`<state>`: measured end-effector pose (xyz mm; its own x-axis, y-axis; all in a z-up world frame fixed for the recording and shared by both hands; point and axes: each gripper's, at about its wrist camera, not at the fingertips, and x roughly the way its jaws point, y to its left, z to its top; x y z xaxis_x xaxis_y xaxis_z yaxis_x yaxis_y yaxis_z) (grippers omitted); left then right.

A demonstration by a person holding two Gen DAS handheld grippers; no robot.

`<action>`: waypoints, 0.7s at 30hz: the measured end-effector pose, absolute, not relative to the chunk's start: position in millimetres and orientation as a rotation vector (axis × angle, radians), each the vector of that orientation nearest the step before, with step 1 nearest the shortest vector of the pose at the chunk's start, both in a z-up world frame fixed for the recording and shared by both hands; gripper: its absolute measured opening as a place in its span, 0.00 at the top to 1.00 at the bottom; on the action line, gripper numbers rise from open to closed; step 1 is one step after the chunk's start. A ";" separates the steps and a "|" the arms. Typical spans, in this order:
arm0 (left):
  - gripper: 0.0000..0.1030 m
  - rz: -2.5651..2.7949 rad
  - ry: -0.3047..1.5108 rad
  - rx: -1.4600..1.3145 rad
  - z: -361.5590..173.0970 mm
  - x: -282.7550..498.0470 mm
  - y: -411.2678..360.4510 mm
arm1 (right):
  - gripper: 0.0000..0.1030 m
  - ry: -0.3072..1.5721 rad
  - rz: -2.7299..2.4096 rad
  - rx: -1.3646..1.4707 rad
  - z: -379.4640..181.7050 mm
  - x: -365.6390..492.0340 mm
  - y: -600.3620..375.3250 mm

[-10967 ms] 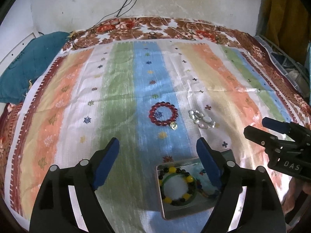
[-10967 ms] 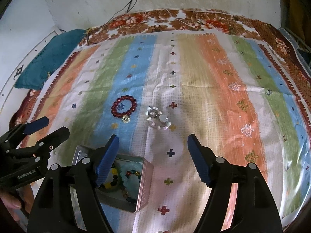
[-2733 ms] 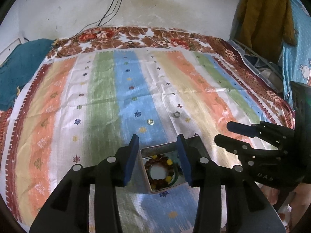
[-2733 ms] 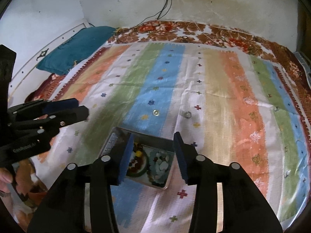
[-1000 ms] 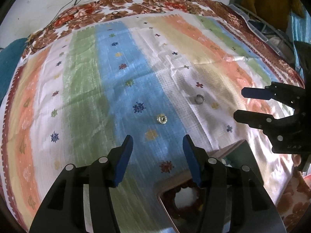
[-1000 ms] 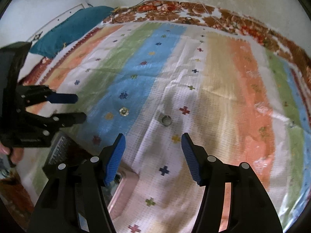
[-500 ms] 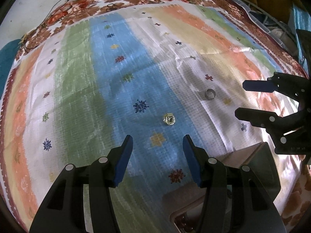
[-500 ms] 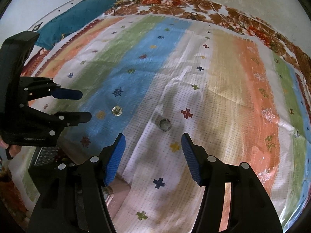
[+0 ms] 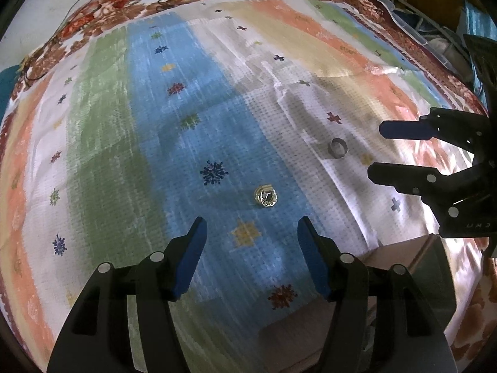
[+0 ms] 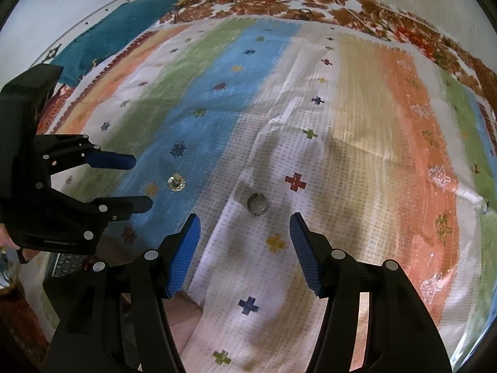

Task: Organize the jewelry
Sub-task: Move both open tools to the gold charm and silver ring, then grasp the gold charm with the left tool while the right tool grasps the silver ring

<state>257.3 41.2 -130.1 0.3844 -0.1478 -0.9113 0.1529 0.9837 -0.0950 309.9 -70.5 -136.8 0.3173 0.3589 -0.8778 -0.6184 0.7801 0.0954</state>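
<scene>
Left claw (image 9: pixel 250 231): spread wide and empty, held low over the blue stripe of the bedspread (image 9: pixel 102 143); in the right wrist view (image 10: pixel 138 181) it came in from the left side.
Right claw (image 10: pixel 243 228): also spread wide, with nothing between its blue pads; in the left wrist view (image 9: pixel 374 152) it entered from the right edge.
Gold ring (image 9: pixel 265 196): it lay on the blue stripe, just ahead of the left claw and a little toward its right finger; from the right wrist camera (image 10: pixel 176 182) it sat between the two fingers of the left claw.
Silver ring (image 10: pixel 257 204): a plain band on the white part of the cloth, just ahead of the right claw, well apart from the gold ring; seen also at (image 9: pixel 337 148).
Jewelry box (image 9: pixel 400 267): a metal tin with its lid up, near the lower right corner of the left wrist view, mostly hidden behind the claw's finger.
Teal pillow (image 10: pixel 115 28): at the far left side of the bed, near the wall.
</scene>
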 end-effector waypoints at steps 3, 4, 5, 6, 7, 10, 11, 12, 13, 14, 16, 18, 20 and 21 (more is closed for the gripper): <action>0.41 -0.196 1.173 0.003 -135.2 260.4 43.0 | 0.42 1.077 0.655 -0.281 -141.4 313.0 -68.2; 0.41 -0.196 1.172 0.005 -136.0 261.2 43.4 | 0.42 1.079 0.657 -0.286 -143.3 313.5 -66.7; 0.41 -0.199 1.170 0.004 -136.1 262.3 43.8 | 0.42 1.079 0.659 -0.290 -144.4 313.8 -65.8; 0.41 -0.204 1.169 0.004 -136.0 263.3 43.5 | 0.42 1.079 0.658 -0.293 -145.3 314.2 -64.9; 0.41 -0.211 1.166 0.006 -136.0 264.1 43.0 | 0.42 1.080 0.660 -0.293 -146.2 314.8 -64.3; 0.43 -0.221 1.175 0.017 -139.8 267.9 42.3 | 0.42 1.082 0.657 -0.298 -148.9 317.7 -63.4; 0.44 -0.225 1.179 0.017 -141.6 269.6 42.3 | 0.42 1.084 0.657 -0.296 -149.8 318.6 -63.6; 0.44 -0.232 1.187 0.017 -143.3 270.7 42.0 | 0.42 1.091 0.660 -0.290 -151.2 320.0 -63.6; 0.44 -0.238 1.192 0.021 -144.7 271.6 41.5 | 0.42 1.100 0.666 -0.284 -152.7 321.2 -63.6; 0.44 -0.240 1.193 0.026 -145.8 272.6 41.2 | 0.42 1.106 0.665 -0.281 -154.4 322.9 -63.5; 0.47 -0.250 1.193 0.026 -146.2 274.3 41.8 | 0.42 1.108 0.656 -0.283 -156.2 325.6 -63.9; 0.53 -0.269 1.192 0.036 -145.9 275.3 40.8 | 0.42 1.110 0.653 -0.280 -157.5 327.7 -63.3; 0.55 -0.272 1.192 0.040 -146.8 277.8 40.3 | 0.42 1.111 0.652 -0.284 -158.9 328.9 -62.4; 0.56 -0.276 1.195 0.042 -147.6 278.3 40.1 | 0.42 1.113 0.653 -0.288 -159.9 329.2 -61.0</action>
<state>278.3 40.1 -147.6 0.3374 -0.1897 -0.9220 0.2341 0.9656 -0.1130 329.2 -61.0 -159.9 0.2822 0.3401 -0.8971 -0.6169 0.7804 0.1018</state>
